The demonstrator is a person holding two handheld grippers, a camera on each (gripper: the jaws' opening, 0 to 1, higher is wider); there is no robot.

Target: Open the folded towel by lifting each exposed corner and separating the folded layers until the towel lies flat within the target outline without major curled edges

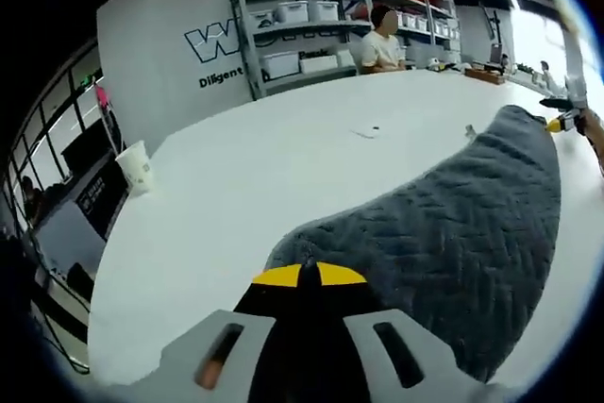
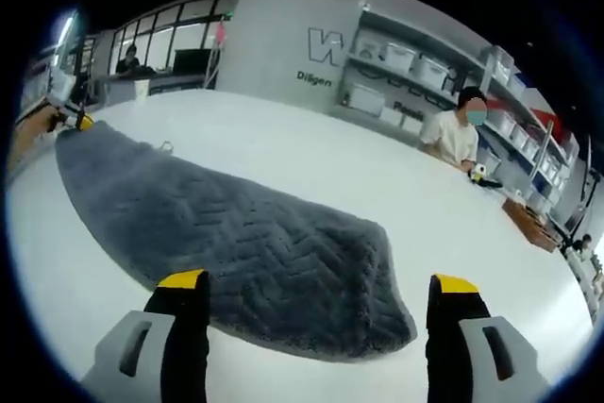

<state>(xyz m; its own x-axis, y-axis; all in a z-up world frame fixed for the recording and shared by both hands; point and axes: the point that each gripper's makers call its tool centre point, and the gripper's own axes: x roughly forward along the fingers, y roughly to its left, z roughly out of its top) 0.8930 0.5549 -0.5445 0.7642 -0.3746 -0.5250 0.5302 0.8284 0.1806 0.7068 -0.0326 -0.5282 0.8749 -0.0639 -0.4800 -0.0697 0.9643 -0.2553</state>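
Two grippers | left gripper (image 1: 309, 276) clamps towel (image 1: 453, 224) corner | right gripper (image 2: 316, 294) apart above towel edge

Seated person (image 2: 451, 135), shelving (image 1: 300, 30) (storage bins), white cup (image 1: 136, 166)

White table (image 1: 245, 176), grey shelving (image 1: 302, 35) with bins, lettered wall (image 2: 283, 35), windows (image 2: 175, 35).

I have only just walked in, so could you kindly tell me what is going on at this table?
A person is spreading out a grey towel on a white table with a pair of hand-held tongs. The left tongs are closed at one end of the towel, apparently pinching its edge. The right tongs are open, their jaws either side of the other end. The towel lies long and mostly flat. Another person sits at the far side.
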